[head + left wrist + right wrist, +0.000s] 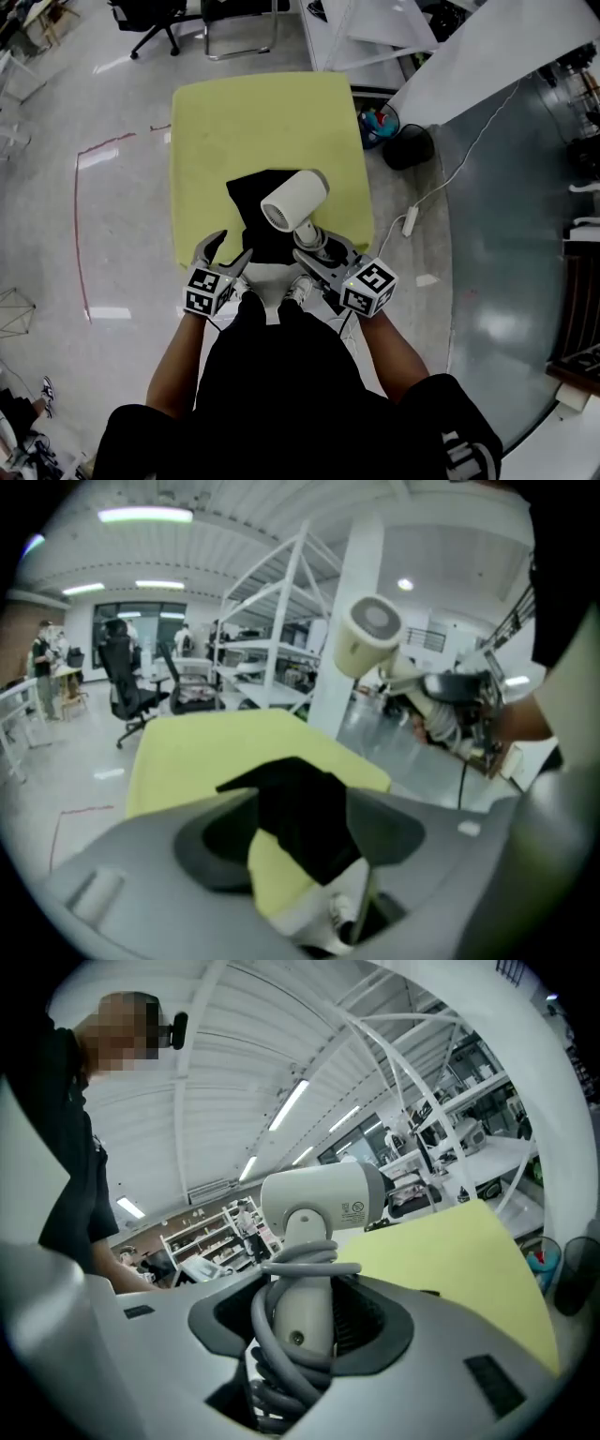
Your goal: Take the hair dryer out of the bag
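- The person's dark-clothed torso filled the bottom of the head view, with both forearms reaching out to the near edge of the yellow table.
- The left gripper sat at the table's near left edge, just beside the near corner of the black bag.
- Its jaws stood wide apart. The left gripper view showed the bag's dark cloth in the gap, with neither pad pressing on it.
- The right gripper was closed on the handle of the white hair dryer, with grey cord wound round the handle between the pads.
- The hair dryer was out of the bag and held up in the air above the bag's right side. Its barrel lay across, with the round mouth turned toward the person's left.
- The bag lay limp on the near half of the table. The far half was bare yellow surface out to the rounded far corners.
- To the left of the table there was open grey floor, marked only by a thin red line.
- The right side was tighter, with a black bin near the table's far right corner and a white cable running across the floor to a plug block by the table's right edge.
- Office chairs stood beyond the far edge, well apart from the table.
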Demonstrator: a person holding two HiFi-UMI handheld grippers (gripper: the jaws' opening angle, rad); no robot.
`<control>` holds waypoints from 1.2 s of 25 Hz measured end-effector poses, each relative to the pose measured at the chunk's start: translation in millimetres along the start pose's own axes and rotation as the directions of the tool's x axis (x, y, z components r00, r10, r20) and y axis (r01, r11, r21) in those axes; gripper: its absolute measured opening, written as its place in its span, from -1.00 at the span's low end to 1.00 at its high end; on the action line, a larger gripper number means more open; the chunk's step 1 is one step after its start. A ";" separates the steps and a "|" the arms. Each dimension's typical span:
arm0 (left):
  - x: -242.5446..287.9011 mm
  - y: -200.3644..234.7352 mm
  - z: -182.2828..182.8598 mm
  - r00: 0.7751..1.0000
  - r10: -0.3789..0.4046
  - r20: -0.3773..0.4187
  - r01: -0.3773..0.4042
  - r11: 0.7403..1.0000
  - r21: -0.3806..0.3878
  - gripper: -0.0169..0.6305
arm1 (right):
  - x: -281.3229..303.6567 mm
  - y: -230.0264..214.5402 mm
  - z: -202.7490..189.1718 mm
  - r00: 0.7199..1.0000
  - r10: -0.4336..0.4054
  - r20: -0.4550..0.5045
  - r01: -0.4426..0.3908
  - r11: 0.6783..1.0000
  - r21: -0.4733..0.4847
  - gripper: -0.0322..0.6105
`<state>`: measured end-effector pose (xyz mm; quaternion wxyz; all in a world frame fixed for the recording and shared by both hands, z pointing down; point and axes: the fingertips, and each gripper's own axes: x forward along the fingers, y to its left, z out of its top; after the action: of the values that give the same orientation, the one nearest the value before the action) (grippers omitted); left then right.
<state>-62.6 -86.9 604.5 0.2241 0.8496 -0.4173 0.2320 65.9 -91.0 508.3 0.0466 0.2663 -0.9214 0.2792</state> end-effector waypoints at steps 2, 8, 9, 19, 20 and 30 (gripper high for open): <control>-15.3 7.1 23.5 0.995 0.063 0.082 -0.063 0.998 -0.002 -0.04 | 3.5 -4.6 20.9 0.998 -0.025 0.054 0.026 0.999 -0.024 -0.29; -45.9 17.9 99.1 0.949 0.166 0.268 -0.185 0.982 0.046 -0.37 | 4.3 -4.6 87.6 0.966 -0.113 0.233 0.136 0.987 -0.085 -0.29; -52.2 20.7 114.8 0.936 0.183 0.300 -0.203 0.978 0.036 -0.50 | 3.8 -3.7 101.6 0.956 -0.126 0.264 0.157 0.983 -0.099 -0.29; -105.0 28.1 232.6 0.854 0.255 0.452 -0.276 0.961 -0.021 -0.93 | -8.1 14.7 211.6 0.871 -0.201 0.448 0.328 0.917 -0.228 -0.29; -106.9 27.8 234.8 0.853 0.254 0.456 -0.273 0.962 -0.024 -0.92 | -8.3 17.3 214.8 0.866 -0.202 0.456 0.339 0.910 -0.240 -0.29; -123.4 27.8 239.0 0.827 0.265 0.495 -0.295 0.955 -0.019 -0.92 | -0.1 39.5 235.6 0.842 -0.182 0.508 0.389 0.856 -0.339 -0.29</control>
<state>-102.9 -164.9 348.7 0.0489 0.8162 -0.5735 0.0504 60.4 -190.3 291.1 -0.0726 0.4452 -0.8924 -0.0120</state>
